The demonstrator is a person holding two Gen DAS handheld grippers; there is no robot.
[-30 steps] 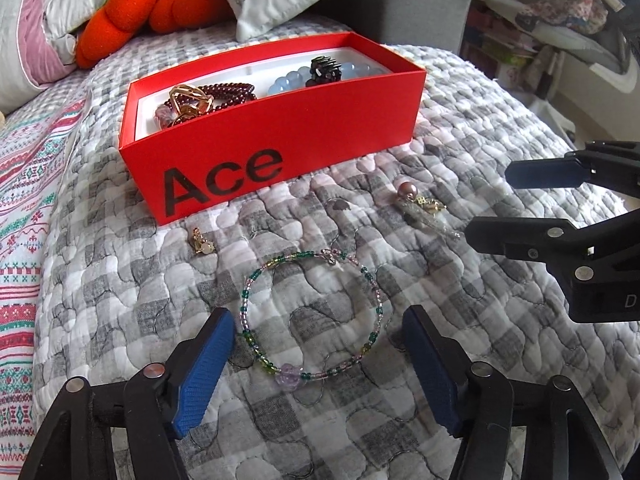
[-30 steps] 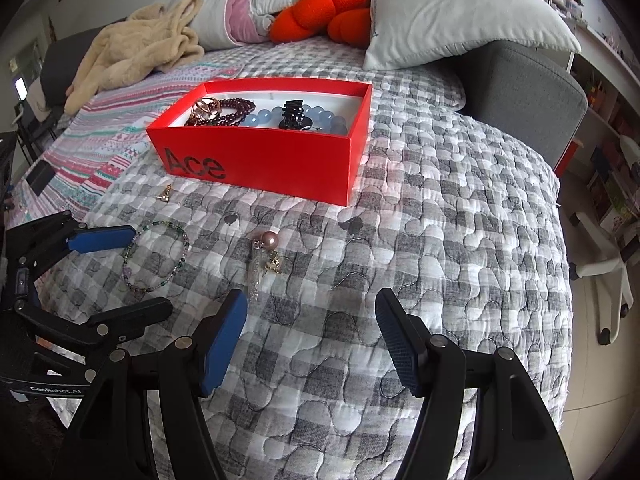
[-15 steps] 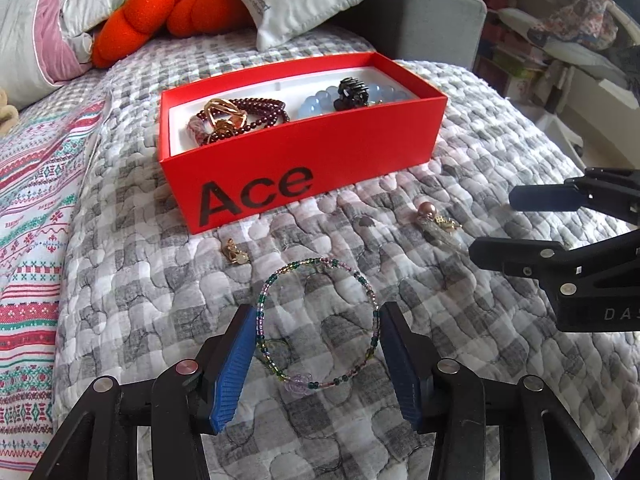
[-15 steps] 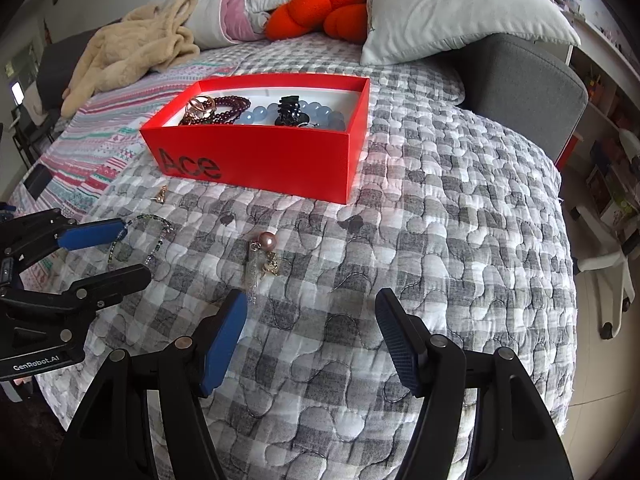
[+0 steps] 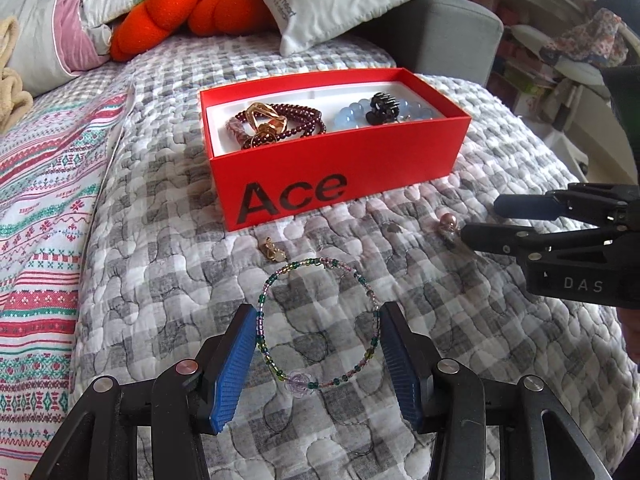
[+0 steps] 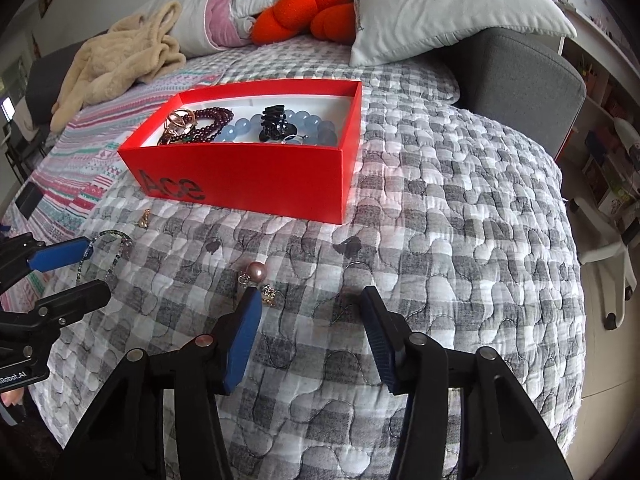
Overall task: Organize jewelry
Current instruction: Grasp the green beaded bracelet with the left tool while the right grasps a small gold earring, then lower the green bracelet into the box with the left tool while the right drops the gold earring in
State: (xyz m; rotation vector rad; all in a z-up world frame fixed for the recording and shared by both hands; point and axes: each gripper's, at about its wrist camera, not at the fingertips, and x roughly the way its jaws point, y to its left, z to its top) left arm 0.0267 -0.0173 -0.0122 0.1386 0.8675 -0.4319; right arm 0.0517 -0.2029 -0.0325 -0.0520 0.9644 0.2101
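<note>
From the left wrist view, the left gripper (image 5: pixel 318 354) hung over the grey-and-white checked quilt (image 5: pixel 160 280) of the bed with its blue fingers (image 5: pixel 234 368) parted. Its jaws had just been closing, and the thin ring of green and purple glass beads (image 5: pixel 320 316) lay flat between them, its sides just inside the pads, not yet pinched. Farther off sat the red cardboard box marked "Ace" (image 5: pixel 340 168), already holding other bracelets. A small gold charm (image 5: pixel 273 249) lay between the box and the ring.

From the right wrist view, the right gripper (image 6: pixel 312 338) was likewise unclenched – jaws just closing, nothing between them. The pink pearl earring with its gold dangle (image 6: pixel 258 276) lay just beyond its left finger.

The bead ring looked light and limp, likely to sag and slip; a pinch across one strand of the loop should serve better than squeezing the whole hoop.
</note>
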